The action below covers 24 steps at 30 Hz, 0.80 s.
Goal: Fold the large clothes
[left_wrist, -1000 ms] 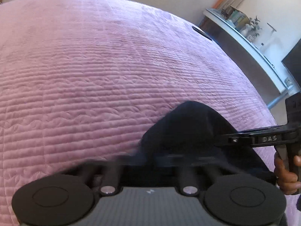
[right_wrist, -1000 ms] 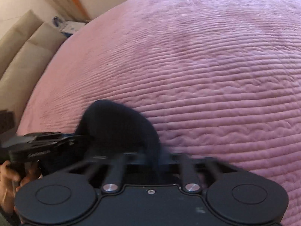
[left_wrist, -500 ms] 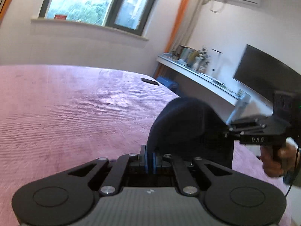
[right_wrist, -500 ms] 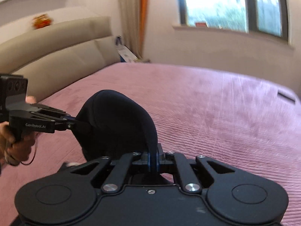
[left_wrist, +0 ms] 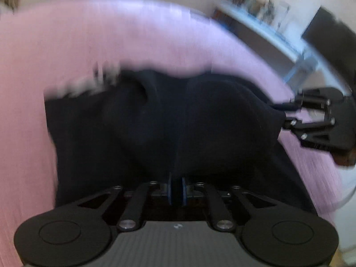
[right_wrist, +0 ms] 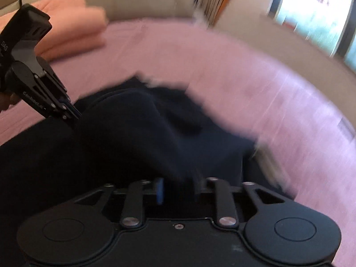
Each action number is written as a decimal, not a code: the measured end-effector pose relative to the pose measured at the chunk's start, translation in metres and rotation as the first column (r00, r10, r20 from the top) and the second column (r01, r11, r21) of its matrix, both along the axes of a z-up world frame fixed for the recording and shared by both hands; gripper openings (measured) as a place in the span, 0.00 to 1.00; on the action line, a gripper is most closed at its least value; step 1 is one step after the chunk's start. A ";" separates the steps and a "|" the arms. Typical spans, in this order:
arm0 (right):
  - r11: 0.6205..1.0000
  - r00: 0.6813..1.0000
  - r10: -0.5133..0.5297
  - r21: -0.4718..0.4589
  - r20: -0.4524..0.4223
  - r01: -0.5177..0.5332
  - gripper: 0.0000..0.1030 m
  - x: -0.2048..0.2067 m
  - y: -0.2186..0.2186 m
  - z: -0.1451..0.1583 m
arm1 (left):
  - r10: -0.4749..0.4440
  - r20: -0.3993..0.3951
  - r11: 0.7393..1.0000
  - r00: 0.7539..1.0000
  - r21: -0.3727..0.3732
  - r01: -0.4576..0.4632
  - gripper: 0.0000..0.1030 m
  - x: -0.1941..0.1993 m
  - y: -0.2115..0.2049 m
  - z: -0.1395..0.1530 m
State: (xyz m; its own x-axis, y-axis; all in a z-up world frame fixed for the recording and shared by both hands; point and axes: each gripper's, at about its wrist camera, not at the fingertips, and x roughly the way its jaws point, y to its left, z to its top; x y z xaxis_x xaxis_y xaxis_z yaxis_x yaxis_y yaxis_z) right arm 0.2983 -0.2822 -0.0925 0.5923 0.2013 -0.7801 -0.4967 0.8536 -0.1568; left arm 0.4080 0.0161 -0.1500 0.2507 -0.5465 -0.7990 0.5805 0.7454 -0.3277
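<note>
You are in the middle of carrying 1 edge of the dark garment (left_wrist: pixel 169 124) over itself on the pink bed (left_wrist: pixel 93 44), and both views are blurred. Your left tool (left_wrist: pixel 176 190) is pinching the cloth, its blue pads nearly pressed together with fabric between them. Your right tool (right_wrist: pixel 179 190) has just been opening: its jaws stand apart with cloth lying loosely between, so that corner looks released. The garment is spread low across the bed in front of both tools. Next, I judge, you set the left corner down level with the right one, let go, and smooth the fold.
</note>
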 end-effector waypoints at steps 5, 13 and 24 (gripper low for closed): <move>0.976 0.969 -0.156 0.125 -0.192 0.181 0.36 -0.016 -0.028 0.007 | -0.052 -0.129 0.996 0.990 0.059 0.060 0.15 -0.027 0.019 -0.013; 0.880 0.924 -0.336 0.289 -0.183 0.377 0.38 0.053 -0.016 0.003 | 0.176 0.057 0.973 0.983 -0.165 -0.164 0.17 0.048 -0.017 0.020; 0.893 0.829 -0.433 -0.043 -0.354 0.448 0.13 0.043 -0.030 -0.086 | 0.314 -0.006 0.949 0.950 -0.037 -0.314 0.03 0.063 0.005 -0.041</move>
